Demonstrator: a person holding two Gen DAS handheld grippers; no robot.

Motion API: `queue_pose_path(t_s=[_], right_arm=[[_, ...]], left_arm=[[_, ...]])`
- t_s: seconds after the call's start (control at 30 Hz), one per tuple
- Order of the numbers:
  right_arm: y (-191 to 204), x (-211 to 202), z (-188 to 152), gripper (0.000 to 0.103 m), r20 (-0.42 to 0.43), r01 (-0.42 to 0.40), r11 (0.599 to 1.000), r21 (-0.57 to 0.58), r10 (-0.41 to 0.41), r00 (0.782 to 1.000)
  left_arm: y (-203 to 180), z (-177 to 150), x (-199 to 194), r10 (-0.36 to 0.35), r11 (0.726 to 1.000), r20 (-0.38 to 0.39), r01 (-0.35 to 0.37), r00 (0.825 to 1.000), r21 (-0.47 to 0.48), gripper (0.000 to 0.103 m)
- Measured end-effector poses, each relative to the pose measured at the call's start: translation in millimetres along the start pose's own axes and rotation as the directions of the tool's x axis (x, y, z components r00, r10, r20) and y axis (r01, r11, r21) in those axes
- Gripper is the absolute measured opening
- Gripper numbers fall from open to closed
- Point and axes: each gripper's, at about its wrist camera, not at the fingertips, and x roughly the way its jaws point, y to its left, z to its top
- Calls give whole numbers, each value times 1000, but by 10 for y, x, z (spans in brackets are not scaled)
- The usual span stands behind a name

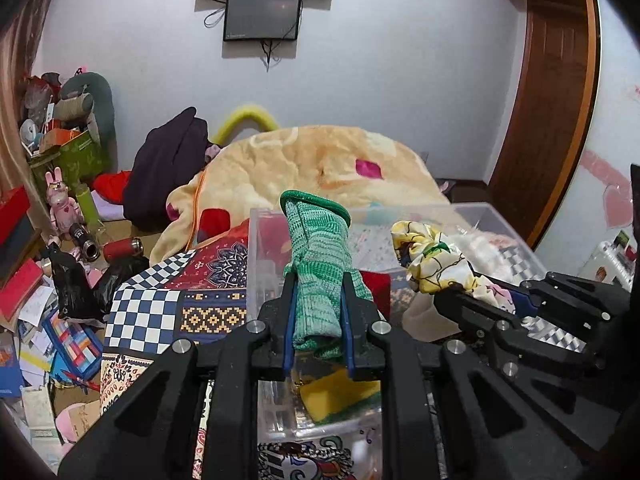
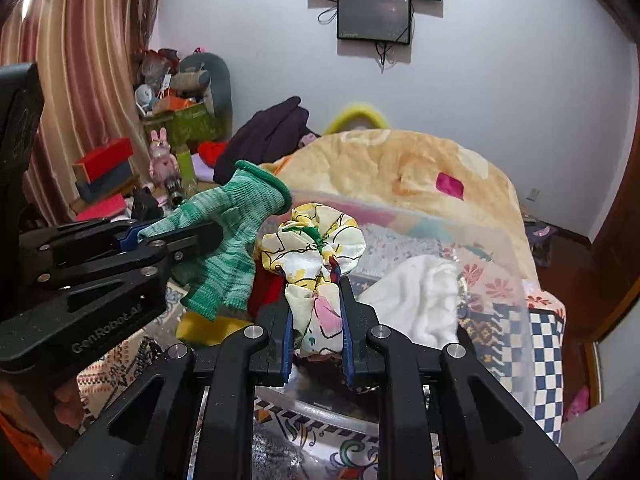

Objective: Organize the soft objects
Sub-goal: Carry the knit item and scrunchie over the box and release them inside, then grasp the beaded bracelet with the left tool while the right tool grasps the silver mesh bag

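1. Left tool [image 1: 318, 312] — clenched on a green knit glove [image 1: 320, 256], gripped low near the finger end so the cuff stands up above the jaws. In the right wrist view the same glove [image 2: 232, 232] juts out sideways from the left tool [image 2: 176, 240], its fingers drooping below.

2. Right tool [image 2: 316, 320] — closed around a yellow floral scrunchie [image 2: 312, 252], pinched through the lower part of the ring while the gathered top fans out above the fingers. From the left wrist view the scrunchie [image 1: 432, 260] sits at the tip of the right tool [image 1: 468, 292].

3. Handling, as I judge it: both pieces are light, limp and compressible. The knit should grip well and not slide; the scrunchie's satin-like fabric looks slicker, so a pinch across a thick gathered fold is the safer hold. Neither is fragile, but loose ends may snag on a rim.

4. Beyond the tools, both items hang over a clear plastic bin [image 1: 400, 216], which lies on a patterned bedspread [image 1: 160, 300]. Inside the bin, a white cloth [image 2: 420, 300] and something red [image 2: 268, 288] show through.

5. Below the left tool, a yellow sponge [image 1: 340, 396] rests in a second clear container [image 1: 320, 432].

6. Farther out, a peach blanket [image 2: 400, 168] is heaped on the bed.
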Motion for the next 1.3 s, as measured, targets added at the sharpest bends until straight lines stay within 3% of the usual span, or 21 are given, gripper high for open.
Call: queue_pose_path(t_s=[0.17, 0.27, 0.5, 0.6, 0.77, 1.0, 1.13, 1.3], right_arm=[[18, 31, -16, 20, -19, 5, 1000, -19, -6, 1000], [17, 33, 8, 27, -23, 5, 1000, -16, -5, 1000], [-63, -51, 20, 46, -10, 8, 1000, 5, -8, 1000], [-111, -139, 13, 53, 13, 9, 1000, 21, -9, 1000], [-125, -298, 9, 56, 46, 15, 1000, 19, -15, 999], [-123, -548, -55, 76, 109, 15, 1000, 12, -16, 994], [-130, -596, -139, 83, 114, 1, 1000, 24, -4, 994], [-102, -539, -299, 83, 68, -31, 999, 40, 29, 997]], left_arm=[[-41, -48, 87, 1, 1000, -37, -1, 999, 19, 18], [-57, -62, 74, -6, 1000, -41, 7, 999, 20, 18], [-30, -53, -18, -12, 1000, -34, 11, 999, -7, 45], [16, -52, -92, -38, 999, -26, 37, 999, -36, 47], [-6, -53, -286, -39, 999, 10, 39, 999, -11, 48], [13, -124, -627, -42, 999, 62, 41, 997, 22, 68], [97, -260, -736, -41, 999, 51, 41, 998, 11, 82], [199, -498, -710, 5, 1000, -11, -5, 1000, 16, 85]])
